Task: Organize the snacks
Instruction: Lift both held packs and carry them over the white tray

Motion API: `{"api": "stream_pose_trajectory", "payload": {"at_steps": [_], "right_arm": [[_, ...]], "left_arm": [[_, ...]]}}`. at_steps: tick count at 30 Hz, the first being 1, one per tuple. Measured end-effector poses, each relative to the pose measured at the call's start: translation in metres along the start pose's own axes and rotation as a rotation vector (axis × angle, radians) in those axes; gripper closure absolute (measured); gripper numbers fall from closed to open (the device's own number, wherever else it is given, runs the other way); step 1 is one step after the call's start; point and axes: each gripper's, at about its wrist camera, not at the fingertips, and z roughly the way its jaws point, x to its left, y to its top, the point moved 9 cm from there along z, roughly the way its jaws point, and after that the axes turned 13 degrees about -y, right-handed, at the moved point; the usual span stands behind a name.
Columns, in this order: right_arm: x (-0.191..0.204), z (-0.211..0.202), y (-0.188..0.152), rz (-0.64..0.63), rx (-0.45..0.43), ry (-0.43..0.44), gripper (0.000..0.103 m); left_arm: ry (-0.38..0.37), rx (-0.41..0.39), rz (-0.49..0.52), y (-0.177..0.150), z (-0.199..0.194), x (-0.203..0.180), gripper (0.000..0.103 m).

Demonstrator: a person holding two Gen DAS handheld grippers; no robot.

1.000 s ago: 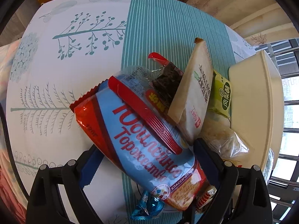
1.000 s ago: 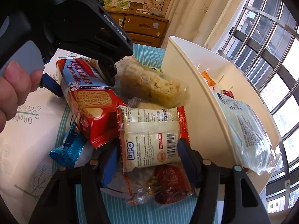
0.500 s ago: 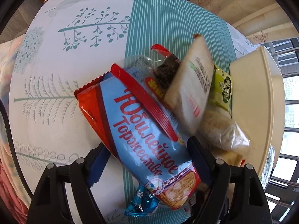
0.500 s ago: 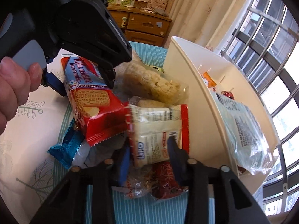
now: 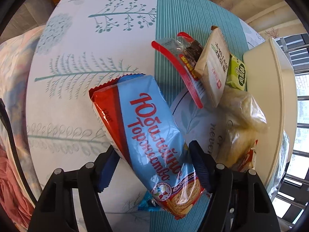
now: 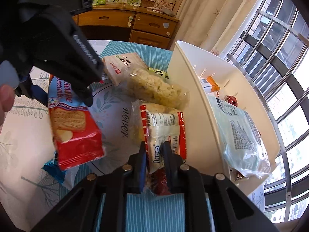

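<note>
Snacks [image 6: 156,89] on leaf-print tablecloth [image 5: 77,58]; left claw [image 5: 152,164] clamping biscuit pack [image 5: 146,135], right claw [image 6: 154,152] pinching wafer packet [image 6: 164,131].

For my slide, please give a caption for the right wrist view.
Right gripper shut on a Lipo snack packet beside the cream bin.

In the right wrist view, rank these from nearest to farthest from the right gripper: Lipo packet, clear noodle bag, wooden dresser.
1. Lipo packet: between the right gripper fingers, pinched.
2. Clear noodle bag: beyond it, mid-table.
3. Wooden dresser: against the far wall.
</note>
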Motion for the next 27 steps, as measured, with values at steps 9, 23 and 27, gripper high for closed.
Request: {"api": "stream_pose_trajectory", "payload": {"at_steps": [9, 23, 27], "right_arm": [[-0.004, -0.026, 0.0, 0.013, -0.011, 0.059, 0.088], [-0.012, -0.103, -0.003, 0.048, -0.064, 0.11, 0.089], [-0.018, -0.123, -0.001, 0.066, -0.087, 0.128, 0.089]], "left_arm": [[-0.017, -0.024, 0.011, -0.028, -0.034, 0.01, 0.035], [-0.077, -0.086, 0.055, -0.095, -0.113, 0.025, 0.049], [-0.087, -0.093, 0.065, -0.113, -0.132, 0.028, 0.049]]}}
